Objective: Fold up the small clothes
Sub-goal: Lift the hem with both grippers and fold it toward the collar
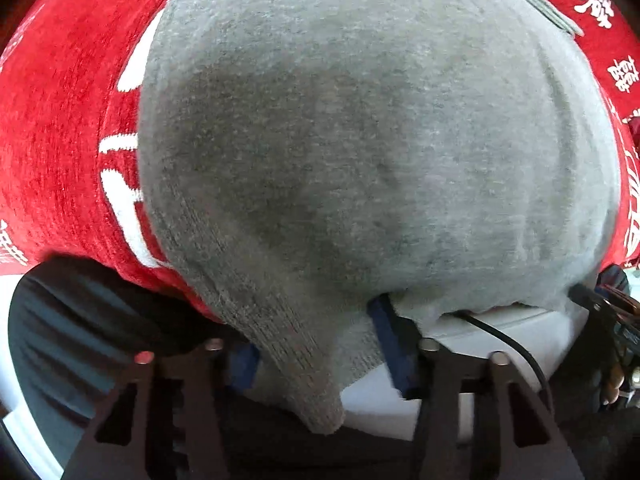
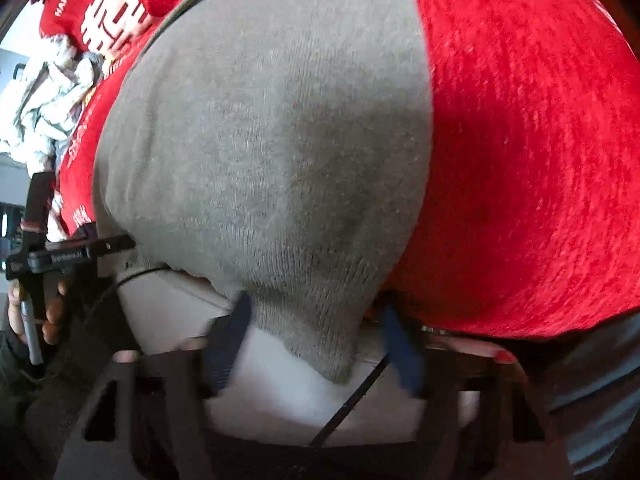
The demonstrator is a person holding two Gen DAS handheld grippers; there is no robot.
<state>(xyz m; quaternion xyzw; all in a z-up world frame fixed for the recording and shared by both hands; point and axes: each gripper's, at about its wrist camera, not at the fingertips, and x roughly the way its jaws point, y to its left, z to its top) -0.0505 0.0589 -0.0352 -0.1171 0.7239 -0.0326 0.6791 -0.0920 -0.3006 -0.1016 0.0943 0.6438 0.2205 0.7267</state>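
Observation:
A grey knit garment (image 1: 360, 140) lies spread on a red cloth (image 1: 60, 140) and fills most of both views; it also shows in the right wrist view (image 2: 272, 160). My left gripper (image 1: 316, 344) is open, its blue pads (image 1: 390, 340) on either side of the garment's near left corner, which hangs over the edge between them. My right gripper (image 2: 316, 340) is open too, its blue pads (image 2: 230, 344) flanking the garment's near right corner. Each corner droops between the jaws. The left gripper's body appears at the left of the right wrist view (image 2: 60, 256).
The red cloth (image 2: 540, 160) with white lettering covers the surface under the garment. A pile of crumpled light clothes (image 2: 44, 100) lies at the far left. A white edge (image 2: 172, 304) and a black cable (image 2: 352, 396) run below the garment.

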